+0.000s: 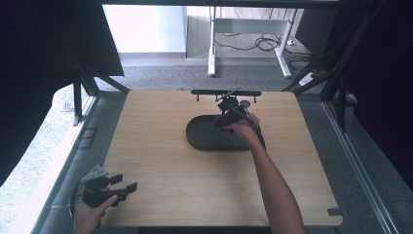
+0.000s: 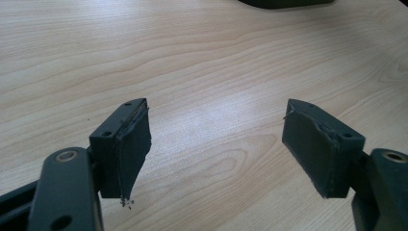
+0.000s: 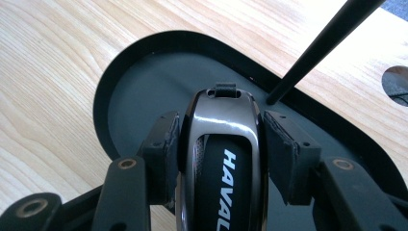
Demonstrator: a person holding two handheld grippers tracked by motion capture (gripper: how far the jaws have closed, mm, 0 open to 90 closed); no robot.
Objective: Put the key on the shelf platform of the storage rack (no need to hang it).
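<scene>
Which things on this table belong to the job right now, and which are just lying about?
In the job:
- right tool, shut on the HAVAL car key
- black oval tray beneath the key

Lying about:
- left tool, open over bare wooden table
- black rack at the table's far edge
- white desk legs and cables on the floor beyond

A bare wooden table (image 1: 160,161); beyond it, perhaps a desk frame (image 1: 248,39).

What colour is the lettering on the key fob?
White, on the black key fob; clearest in the right gripper view.
</scene>
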